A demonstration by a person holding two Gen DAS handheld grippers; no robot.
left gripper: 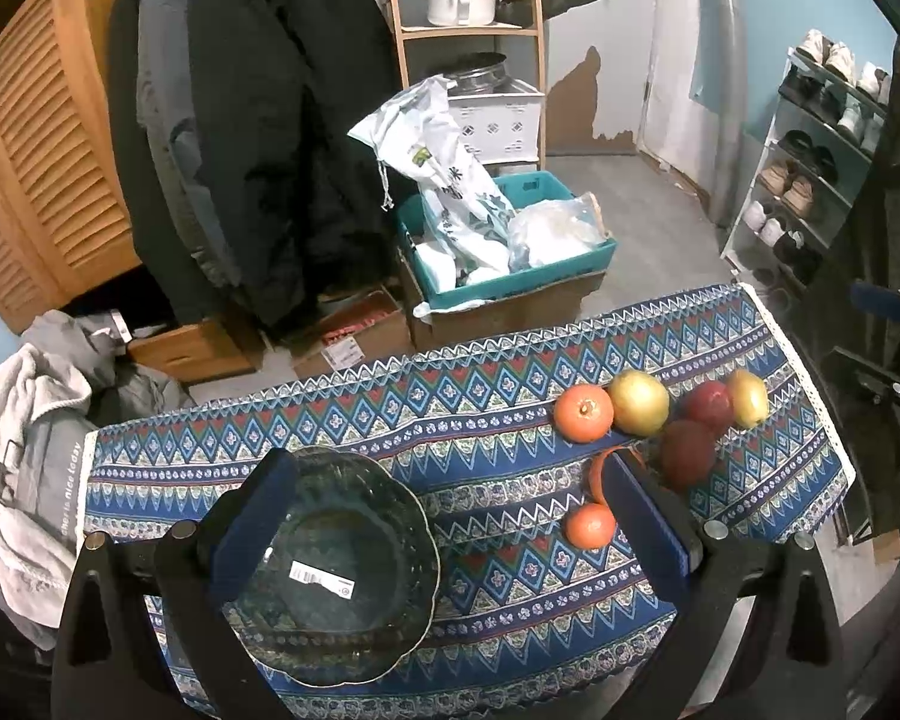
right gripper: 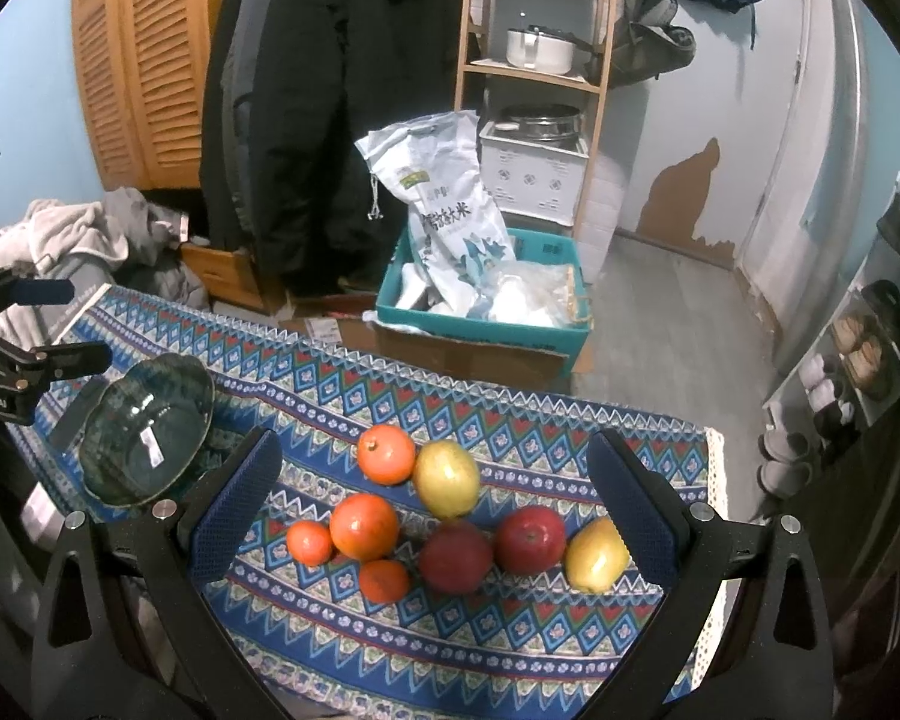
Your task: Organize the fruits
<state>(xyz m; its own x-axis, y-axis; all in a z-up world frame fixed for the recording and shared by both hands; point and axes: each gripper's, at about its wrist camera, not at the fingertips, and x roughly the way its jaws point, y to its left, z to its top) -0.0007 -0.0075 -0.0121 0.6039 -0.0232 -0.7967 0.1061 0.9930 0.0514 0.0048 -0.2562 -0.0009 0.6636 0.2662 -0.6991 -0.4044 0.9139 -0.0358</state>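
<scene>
A dark glass bowl (left gripper: 336, 564) sits empty on the patterned tablecloth (left gripper: 450, 420); my left gripper (left gripper: 450, 510) is open above the table, its left finger over the bowl's rim. The bowl also shows in the right wrist view (right gripper: 147, 438). Several fruits lie loose on the cloth: oranges (right gripper: 364, 527), red apples (right gripper: 531, 540) and yellow apples (right gripper: 446, 478). My right gripper (right gripper: 432, 504) is open wide above the fruit cluster, holding nothing. In the left wrist view the fruits (left gripper: 639, 402) lie to the right, one orange (left gripper: 591, 525) beside the right finger.
Beyond the table's far edge stand a teal crate with bags (right gripper: 486, 294), cardboard boxes, hanging coats (right gripper: 330, 90) and a wooden shelf (right gripper: 534, 60). A shoe rack (left gripper: 810, 168) stands at right. Clothes (left gripper: 24, 468) are piled left of the table.
</scene>
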